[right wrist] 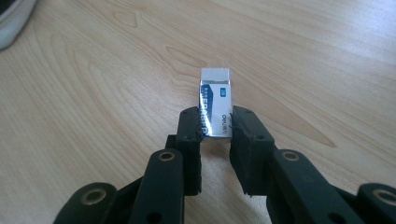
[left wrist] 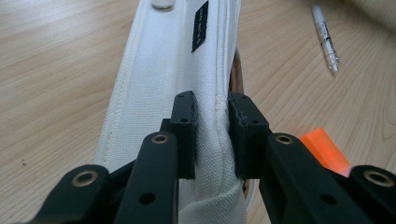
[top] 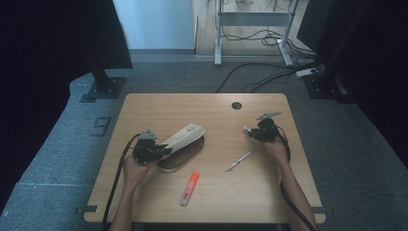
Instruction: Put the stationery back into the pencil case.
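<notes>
Pencil case (left wrist: 173,70) flap clamped by left gripper (left wrist: 211,135) fingers; right gripper (right wrist: 215,140) fingers pinch eraser (right wrist: 215,100).

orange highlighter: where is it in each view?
High view: orange highlighter lies on the table, low centre, below the white pencil case.
Left gripper view: its orange end peeks out right of the jaws.
Right gripper view: not in it.
Shared landmark: the white pencil case, also at the right gripper view's top left corner.
</notes>
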### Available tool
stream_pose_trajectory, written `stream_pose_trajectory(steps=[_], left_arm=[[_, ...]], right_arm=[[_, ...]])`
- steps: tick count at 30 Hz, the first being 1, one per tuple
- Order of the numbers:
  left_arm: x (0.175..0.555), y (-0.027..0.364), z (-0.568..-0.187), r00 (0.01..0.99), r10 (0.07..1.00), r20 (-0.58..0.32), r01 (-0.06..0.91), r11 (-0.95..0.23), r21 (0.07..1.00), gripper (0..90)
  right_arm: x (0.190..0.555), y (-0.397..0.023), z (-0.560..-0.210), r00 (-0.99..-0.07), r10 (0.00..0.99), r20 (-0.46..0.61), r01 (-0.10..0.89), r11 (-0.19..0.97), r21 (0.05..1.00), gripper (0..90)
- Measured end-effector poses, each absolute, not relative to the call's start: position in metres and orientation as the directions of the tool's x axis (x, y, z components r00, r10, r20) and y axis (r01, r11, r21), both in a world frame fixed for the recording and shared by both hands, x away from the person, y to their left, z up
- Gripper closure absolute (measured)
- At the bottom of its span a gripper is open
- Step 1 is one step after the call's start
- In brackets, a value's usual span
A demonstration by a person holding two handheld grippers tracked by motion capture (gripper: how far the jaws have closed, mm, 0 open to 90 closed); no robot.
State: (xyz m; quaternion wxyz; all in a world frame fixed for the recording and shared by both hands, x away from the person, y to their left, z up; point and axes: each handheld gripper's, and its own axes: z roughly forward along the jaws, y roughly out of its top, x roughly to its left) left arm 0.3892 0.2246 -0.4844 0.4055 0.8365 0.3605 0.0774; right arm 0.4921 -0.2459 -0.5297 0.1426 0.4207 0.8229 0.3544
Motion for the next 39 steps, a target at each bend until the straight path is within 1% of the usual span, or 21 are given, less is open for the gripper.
stream_pose_trajectory(steps=[11,25,39], left_arm=[[0.389,0.225,-0.484,0.726,0.668,-0.165,0.542,-0.407,0.735,73.5],[0.388,0.226,-0.482,0.724,0.670,-0.161,0.538,-0.404,0.740,73.9],[0.388,0.226,-0.481,0.721,0.673,-0.166,0.538,-0.392,0.746,74.3]], right_arm=[[0.474,-0.245,-0.516,-0.618,0.784,0.060,0.565,0.390,0.728,71.8],[0.451,-0.228,-0.498,-0.658,0.751,0.050,0.517,0.403,0.755,71.9],[0.438,-0.190,-0.490,-0.720,0.693,0.047,0.474,0.440,0.763,71.9]])
